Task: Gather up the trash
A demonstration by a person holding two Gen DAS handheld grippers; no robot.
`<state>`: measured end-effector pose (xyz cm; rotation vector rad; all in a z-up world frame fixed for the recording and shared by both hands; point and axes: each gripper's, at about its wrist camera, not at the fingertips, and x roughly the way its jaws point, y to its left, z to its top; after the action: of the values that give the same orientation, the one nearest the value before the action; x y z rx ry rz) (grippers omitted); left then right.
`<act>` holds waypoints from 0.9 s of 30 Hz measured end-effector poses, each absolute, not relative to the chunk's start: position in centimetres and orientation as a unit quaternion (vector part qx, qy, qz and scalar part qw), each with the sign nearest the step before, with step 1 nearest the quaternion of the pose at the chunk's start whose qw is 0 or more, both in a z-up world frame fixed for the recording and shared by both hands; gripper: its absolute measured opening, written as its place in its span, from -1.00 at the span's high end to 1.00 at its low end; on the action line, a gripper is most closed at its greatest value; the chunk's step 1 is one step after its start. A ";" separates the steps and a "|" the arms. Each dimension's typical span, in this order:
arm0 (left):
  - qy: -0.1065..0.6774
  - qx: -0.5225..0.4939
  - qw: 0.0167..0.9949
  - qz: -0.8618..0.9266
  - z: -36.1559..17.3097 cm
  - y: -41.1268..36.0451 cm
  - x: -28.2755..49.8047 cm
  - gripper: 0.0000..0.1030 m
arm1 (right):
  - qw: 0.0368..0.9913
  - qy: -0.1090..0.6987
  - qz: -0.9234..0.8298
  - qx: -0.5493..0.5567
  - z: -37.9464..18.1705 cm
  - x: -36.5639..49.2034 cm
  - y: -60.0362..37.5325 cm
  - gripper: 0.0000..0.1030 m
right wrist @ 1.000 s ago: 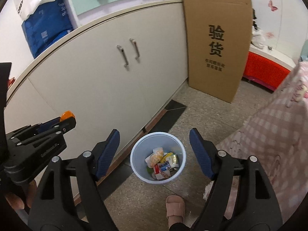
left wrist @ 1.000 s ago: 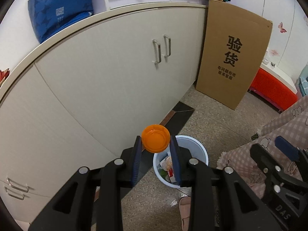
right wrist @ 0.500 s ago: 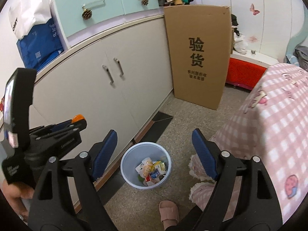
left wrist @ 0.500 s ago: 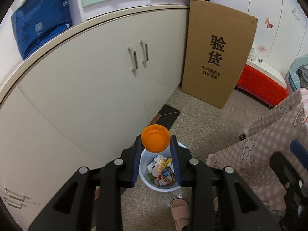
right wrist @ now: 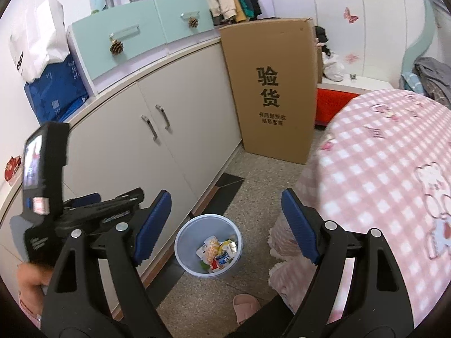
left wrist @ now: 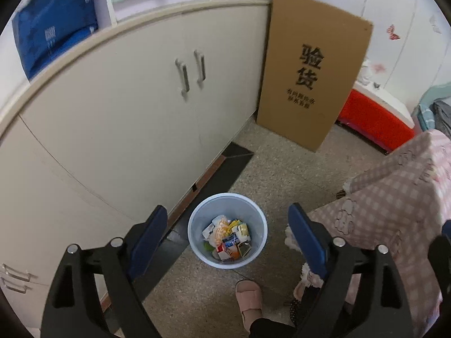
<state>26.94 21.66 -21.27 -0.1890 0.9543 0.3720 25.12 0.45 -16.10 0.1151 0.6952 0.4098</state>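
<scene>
While its jaws open emptily, the left gripper (left wrist: 227,235) tilts over the bin (left wrist: 197,217).

speckled floor (left wrist: 282,174) carries a trash bin (left wrist: 197,222), slipper (left wrist: 249,298) and cardboard box (left wrist: 310,84).

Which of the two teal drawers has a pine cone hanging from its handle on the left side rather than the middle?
The left teal drawer: its pine cone hangs at the handle's left end. On the right teal drawer the cone hangs mid-handle.

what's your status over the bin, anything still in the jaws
Left gripper jaws opening, nothing between them. Right gripper open, empty. Trash bin below, part full. Nothing in the way.
</scene>
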 end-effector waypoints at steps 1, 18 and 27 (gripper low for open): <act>0.448 -0.086 0.872 0.175 -20.5 21.0 26.2 -0.66 | 0.920 0.334 0.196 0.056 -15.8 24.7 0.0 -0.55; 0.310 -0.037 0.945 0.100 -8.0 11.6 13.3 -0.72 | 0.955 0.248 0.144 0.068 -8.4 13.3 -7.7 -0.68; 0.234 -0.018 0.970 0.064 -3.8 7.8 6.8 -0.77 | 0.966 0.208 0.138 0.067 -6.1 7.1 -10.3 -0.75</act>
<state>6.82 7.83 -3.84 -0.0363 0.4730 0.1290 7.12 -10.29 -6.08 0.1364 0.4199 0.2787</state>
